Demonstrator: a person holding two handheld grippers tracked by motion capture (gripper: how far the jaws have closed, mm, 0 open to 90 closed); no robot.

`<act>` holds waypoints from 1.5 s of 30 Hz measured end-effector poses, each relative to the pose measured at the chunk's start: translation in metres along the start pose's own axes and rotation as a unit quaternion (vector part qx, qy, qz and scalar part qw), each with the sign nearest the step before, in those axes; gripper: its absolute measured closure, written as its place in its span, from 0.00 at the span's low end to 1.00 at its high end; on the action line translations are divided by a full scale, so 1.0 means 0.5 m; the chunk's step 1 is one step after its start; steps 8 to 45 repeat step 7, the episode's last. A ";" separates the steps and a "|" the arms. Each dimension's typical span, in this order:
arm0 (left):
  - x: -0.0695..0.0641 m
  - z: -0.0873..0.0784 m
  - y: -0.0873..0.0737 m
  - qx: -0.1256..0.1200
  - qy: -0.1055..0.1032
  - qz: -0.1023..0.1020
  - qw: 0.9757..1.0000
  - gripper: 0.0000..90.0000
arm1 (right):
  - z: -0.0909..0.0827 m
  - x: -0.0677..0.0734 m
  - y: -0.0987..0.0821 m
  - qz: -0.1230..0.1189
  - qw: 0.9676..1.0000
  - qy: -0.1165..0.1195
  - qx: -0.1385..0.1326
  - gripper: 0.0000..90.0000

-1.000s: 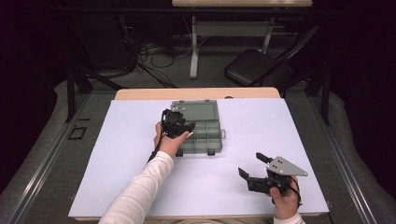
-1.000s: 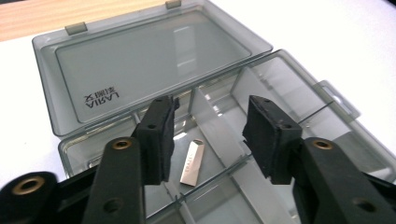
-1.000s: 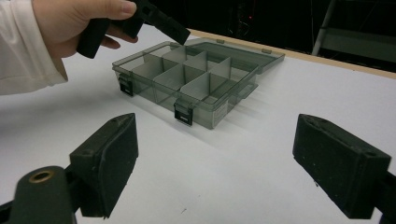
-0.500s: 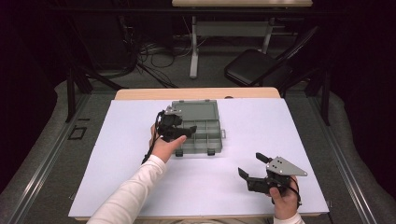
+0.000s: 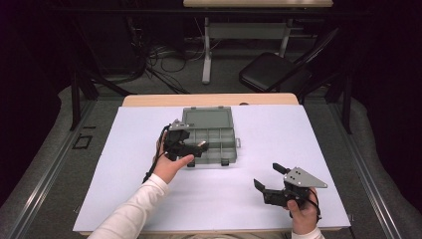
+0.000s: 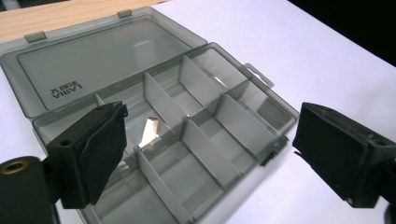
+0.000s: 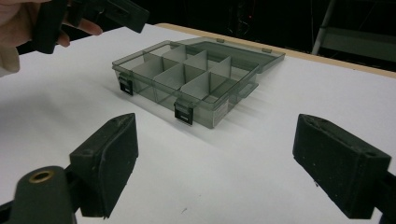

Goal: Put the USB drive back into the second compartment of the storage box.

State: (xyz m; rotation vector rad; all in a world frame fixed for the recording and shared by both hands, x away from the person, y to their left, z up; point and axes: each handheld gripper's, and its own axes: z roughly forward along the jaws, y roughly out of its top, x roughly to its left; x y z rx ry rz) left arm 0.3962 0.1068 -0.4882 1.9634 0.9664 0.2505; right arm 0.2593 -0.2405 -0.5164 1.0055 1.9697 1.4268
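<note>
My left gripper (image 5: 198, 149) sits centre-left in the high view over the box's (image 5: 215, 130) left edge; jaws have just been opening, now wide apart, nothing between them. Box is open at frame centre on the white sheet (image 5: 124, 164), lid (image 6: 93, 60) flat behind. A small pale piece (image 6: 150, 132) lies in a left-middle compartment in the left gripper view. My right gripper (image 5: 266, 177), lower right, is released, empty, well apart from the box.
</note>
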 end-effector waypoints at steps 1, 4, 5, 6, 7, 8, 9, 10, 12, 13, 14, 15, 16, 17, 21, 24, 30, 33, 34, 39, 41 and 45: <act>-0.002 -0.006 -0.004 -0.001 -0.003 0.002 1.000 0.09 | 0.000 0.000 0.000 -0.001 1.000 0.000 0.000 0.15; -0.004 -0.023 -0.018 -0.004 -0.012 0.003 1.000 0.06 | 0.000 0.000 0.000 0.000 1.000 0.000 0.001 0.15; -0.004 -0.029 -0.023 -0.007 -0.017 0.002 1.000 0.05 | 0.000 0.000 0.000 0.000 1.000 0.000 0.002 0.15; -0.005 -0.035 -0.028 -0.012 -0.020 -0.002 1.000 0.05 | 0.000 0.001 0.000 0.001 1.000 0.000 0.002 0.15; -0.006 -0.043 -0.033 -0.014 -0.024 -0.002 1.000 0.05 | 0.000 0.001 0.000 0.000 1.000 0.000 0.003 0.15; -0.006 -0.043 -0.033 -0.014 -0.024 -0.002 1.000 0.05 | 0.000 0.001 0.000 0.000 1.000 0.000 0.003 0.15; -0.006 -0.043 -0.033 -0.014 -0.024 -0.002 1.000 0.05 | 0.000 0.001 0.000 0.000 1.000 0.000 0.003 0.15; -0.006 -0.043 -0.033 -0.014 -0.024 -0.002 1.000 0.05 | 0.000 0.001 0.000 0.000 1.000 0.000 0.003 0.15; -0.006 -0.043 -0.033 -0.014 -0.024 -0.002 1.000 0.05 | 0.000 0.001 0.000 0.000 1.000 0.000 0.003 0.15; -0.006 -0.043 -0.033 -0.014 -0.024 -0.002 1.000 0.05 | 0.000 0.001 0.000 0.000 1.000 0.000 0.003 0.15; -0.006 -0.043 -0.033 -0.014 -0.024 -0.002 1.000 0.05 | 0.000 0.001 0.000 0.000 1.000 0.000 0.003 0.15; -0.006 -0.043 -0.033 -0.014 -0.024 -0.002 1.000 0.05 | 0.000 0.001 0.000 0.000 1.000 0.000 0.003 0.15; -0.006 -0.043 -0.033 -0.014 -0.024 -0.002 1.000 0.05 | 0.000 0.001 0.000 0.000 1.000 0.000 0.003 0.15; -0.006 -0.043 -0.033 -0.014 -0.024 -0.002 1.000 0.05 | 0.000 0.001 0.000 0.000 1.000 0.000 0.003 0.15; -0.006 -0.043 -0.033 -0.014 -0.024 -0.002 1.000 0.05 | 0.000 0.001 0.000 0.000 1.000 0.000 0.003 0.15; -0.006 -0.043 -0.033 -0.014 -0.024 -0.002 1.000 0.05 | 0.000 0.001 0.000 0.000 1.000 0.000 0.003 0.15; -0.006 -0.043 -0.033 -0.014 -0.024 -0.002 1.000 0.05 | 0.000 0.001 0.000 0.000 1.000 0.000 0.003 0.15; -0.006 -0.043 -0.033 -0.014 -0.024 -0.002 1.000 0.05 | 0.000 0.001 0.000 0.000 1.000 0.000 0.003 0.15; -0.006 -0.043 -0.033 -0.014 -0.024 -0.002 1.000 0.05 | 0.000 0.001 0.000 0.000 1.000 0.000 0.003 0.15; -0.006 -0.043 -0.033 -0.014 -0.024 -0.002 1.000 0.05 | 0.000 0.001 0.000 0.000 1.000 0.000 0.003 0.15; -0.006 -0.043 -0.033 -0.014 -0.024 -0.002 1.000 0.05 | 0.000 0.001 0.000 0.000 1.000 0.000 0.003 0.15; -0.006 -0.043 -0.033 -0.014 -0.024 -0.002 1.000 0.05 | 0.000 0.001 0.000 0.000 1.000 0.000 0.003 0.15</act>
